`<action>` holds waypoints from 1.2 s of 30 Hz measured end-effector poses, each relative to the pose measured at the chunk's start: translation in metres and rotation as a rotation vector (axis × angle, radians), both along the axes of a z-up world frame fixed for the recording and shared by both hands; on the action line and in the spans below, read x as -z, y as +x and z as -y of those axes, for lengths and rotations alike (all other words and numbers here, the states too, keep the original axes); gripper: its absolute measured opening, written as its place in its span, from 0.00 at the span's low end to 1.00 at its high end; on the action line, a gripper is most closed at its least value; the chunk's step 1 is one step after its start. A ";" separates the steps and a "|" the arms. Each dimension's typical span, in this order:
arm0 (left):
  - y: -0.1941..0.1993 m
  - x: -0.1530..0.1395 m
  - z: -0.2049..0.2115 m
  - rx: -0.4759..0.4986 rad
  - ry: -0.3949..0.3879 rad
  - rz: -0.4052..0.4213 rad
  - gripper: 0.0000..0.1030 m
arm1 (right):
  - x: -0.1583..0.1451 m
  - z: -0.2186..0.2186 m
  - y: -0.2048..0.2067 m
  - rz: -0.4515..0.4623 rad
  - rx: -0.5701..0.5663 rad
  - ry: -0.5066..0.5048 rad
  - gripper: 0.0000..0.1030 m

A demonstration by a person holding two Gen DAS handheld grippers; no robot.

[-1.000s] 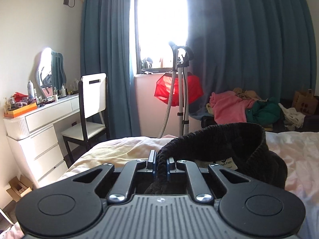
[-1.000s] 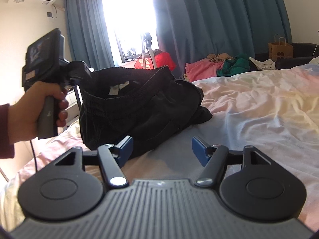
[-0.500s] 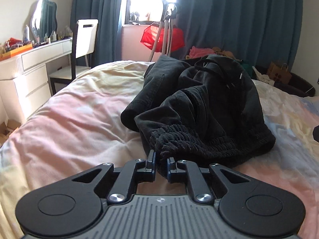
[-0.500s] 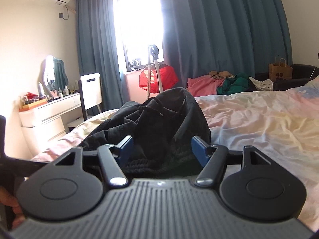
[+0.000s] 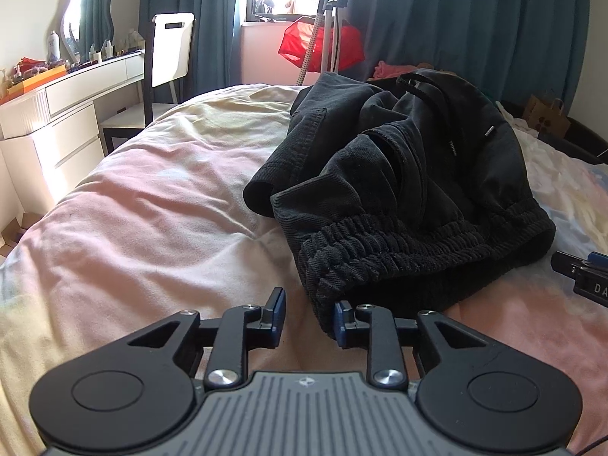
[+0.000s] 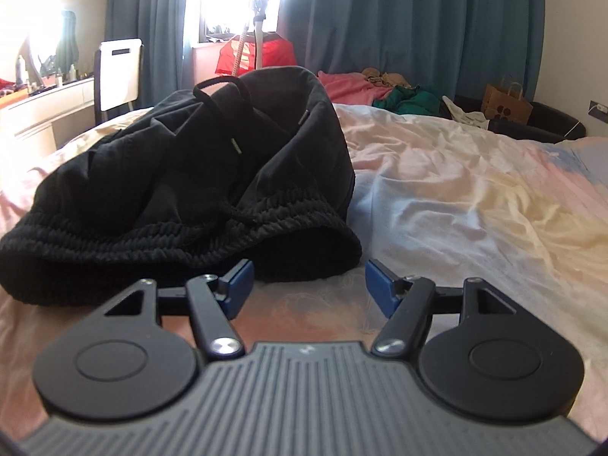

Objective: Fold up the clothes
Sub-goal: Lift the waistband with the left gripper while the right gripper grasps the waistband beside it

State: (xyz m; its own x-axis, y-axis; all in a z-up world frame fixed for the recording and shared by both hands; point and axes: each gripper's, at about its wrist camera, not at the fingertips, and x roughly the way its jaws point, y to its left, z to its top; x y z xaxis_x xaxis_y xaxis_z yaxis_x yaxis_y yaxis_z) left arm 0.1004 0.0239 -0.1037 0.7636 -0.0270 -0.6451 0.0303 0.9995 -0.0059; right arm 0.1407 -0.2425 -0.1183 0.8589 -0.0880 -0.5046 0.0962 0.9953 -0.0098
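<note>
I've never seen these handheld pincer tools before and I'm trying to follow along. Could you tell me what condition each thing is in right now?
Left gripper: open, holding nothing.
Right gripper: open, holding nothing.
Black pants: crumpled heap on the bed, unfolded, elastic waistband nearest the grippers.
Bed sheet: wrinkled.
Curtains: parted at the bright window.
Paper bag: upright.
</note>
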 end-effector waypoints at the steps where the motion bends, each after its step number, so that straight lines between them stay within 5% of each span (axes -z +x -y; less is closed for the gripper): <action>1: 0.001 0.001 0.000 0.002 0.014 0.001 0.37 | 0.005 0.004 0.009 -0.007 0.006 0.016 0.66; 7: -0.001 0.007 0.017 0.080 0.215 0.068 0.44 | 0.036 0.024 0.056 -0.046 0.043 0.020 0.66; 16: 0.013 0.027 0.055 0.138 0.430 0.213 0.56 | 0.044 0.028 0.090 0.052 -0.047 0.060 0.63; 19: 0.022 0.034 0.067 0.153 0.482 0.253 0.57 | 0.043 0.025 0.093 0.066 -0.043 0.049 0.44; 20: 0.026 0.036 0.070 0.153 0.488 0.256 0.57 | 0.043 0.024 0.093 0.065 -0.016 0.035 0.28; 22: 0.035 0.035 0.074 0.155 0.490 0.268 0.56 | 0.040 0.026 0.089 0.070 0.012 0.045 0.21; 29: 0.053 0.008 0.045 0.044 0.251 0.284 0.16 | 0.016 0.026 0.058 0.107 0.069 0.069 0.13; 36: 0.046 -0.047 -0.028 -0.112 -0.090 0.367 0.12 | -0.045 0.002 0.002 0.148 0.043 0.044 0.12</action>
